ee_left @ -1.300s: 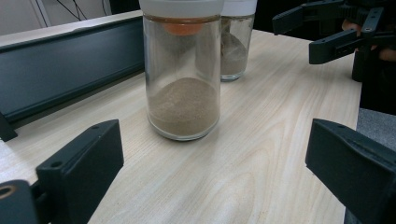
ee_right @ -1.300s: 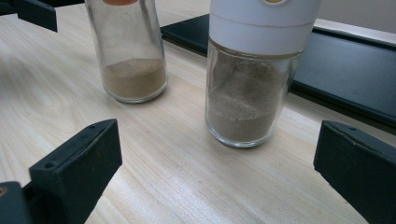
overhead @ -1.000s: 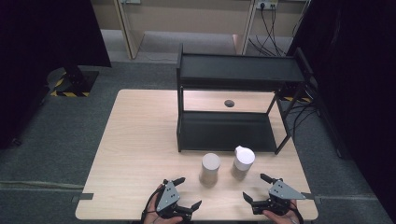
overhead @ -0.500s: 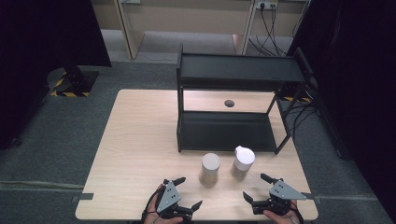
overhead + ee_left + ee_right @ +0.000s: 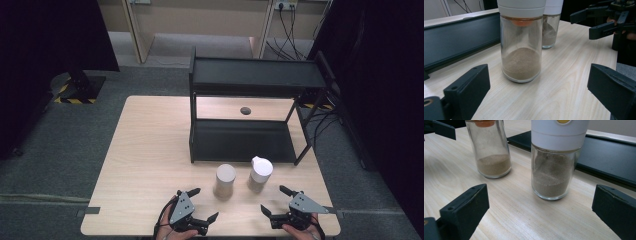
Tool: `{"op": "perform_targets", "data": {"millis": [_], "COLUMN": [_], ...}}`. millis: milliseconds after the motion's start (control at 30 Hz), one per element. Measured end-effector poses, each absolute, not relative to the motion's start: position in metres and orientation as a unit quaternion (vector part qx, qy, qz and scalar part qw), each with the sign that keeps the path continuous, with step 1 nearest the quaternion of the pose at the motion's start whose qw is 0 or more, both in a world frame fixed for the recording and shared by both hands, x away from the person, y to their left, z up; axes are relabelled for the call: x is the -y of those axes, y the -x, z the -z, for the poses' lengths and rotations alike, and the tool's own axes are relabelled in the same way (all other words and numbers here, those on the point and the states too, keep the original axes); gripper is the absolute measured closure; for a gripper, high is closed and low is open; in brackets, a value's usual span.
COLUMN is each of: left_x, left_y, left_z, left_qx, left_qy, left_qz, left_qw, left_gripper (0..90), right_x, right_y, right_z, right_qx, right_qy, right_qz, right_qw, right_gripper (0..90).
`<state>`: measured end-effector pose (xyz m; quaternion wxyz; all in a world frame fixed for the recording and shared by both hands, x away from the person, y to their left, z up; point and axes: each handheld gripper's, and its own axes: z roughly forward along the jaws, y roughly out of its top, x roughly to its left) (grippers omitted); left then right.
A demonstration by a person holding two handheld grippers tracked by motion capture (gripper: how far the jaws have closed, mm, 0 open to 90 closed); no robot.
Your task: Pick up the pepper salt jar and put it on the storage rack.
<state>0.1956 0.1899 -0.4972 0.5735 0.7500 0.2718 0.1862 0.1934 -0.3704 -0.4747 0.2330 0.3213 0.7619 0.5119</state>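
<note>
A pale wooden worktop (image 5: pixel 150 150) carries a black two-tier rack (image 5: pixel 250 75) at its far right, from about 12 to 2 o'clock of the worktop's middle. The rack's lower shelf (image 5: pixel 242 141) lies flat on the wood. A small dark round spot (image 5: pixel 245 110) shows on the worktop behind that shelf.

Two glass jars with white caps stand upright just in front of the rack, near each other but apart. The left jar (image 5: pixel 225 181) (image 5: pixel 521 50) holds a low heap of tan powder, with an orange insert under its cap. The right jar (image 5: pixel 260 173) (image 5: pixel 556 167) holds greyer powder, filled higher, and its cap has a raised tab in the high view.

The left gripper (image 5: pixel 198 205) sits at the near edge, at about 7 o'clock of the left jar, held in the person's hand. Its fingers (image 5: pixel 469 87) are spread wide and hold nothing; in the left gripper view the left jar stands ahead between them, clear of both.

The right gripper (image 5: pixel 274 201) sits at the near edge, at about 5 o'clock of the right jar. Its fingers (image 5: pixel 466 205) are also wide apart and empty, with the right jar ahead between them, untouched.

Grey carpet (image 5: pixel 60 140) surrounds the worktop.
</note>
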Motion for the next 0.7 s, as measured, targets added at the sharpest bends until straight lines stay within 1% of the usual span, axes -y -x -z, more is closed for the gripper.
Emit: {"op": "perform_targets", "data": {"millis": [400, 700], "left_x": [-0.167, -0.158], "left_y": [-0.216, -0.229], "left_z": [0.486, 0.476], "left_qx": [-0.264, -0.266], "left_qy": [-0.757, -0.760], "left_qz": [-0.186, -0.186], "left_qw": [0.568, 0.564], "left_gripper": [4.1, 4.1], "right_x": [0.372, 0.372], "right_y": [-0.193, -0.194], "right_z": [0.475, 0.475], "right_qx": [-0.758, -0.759], "right_qy": [-0.323, -0.322], "right_qz": [-0.516, -0.517], "right_qw": [0.232, 0.231], "right_gripper": [1.5, 1.5]}}
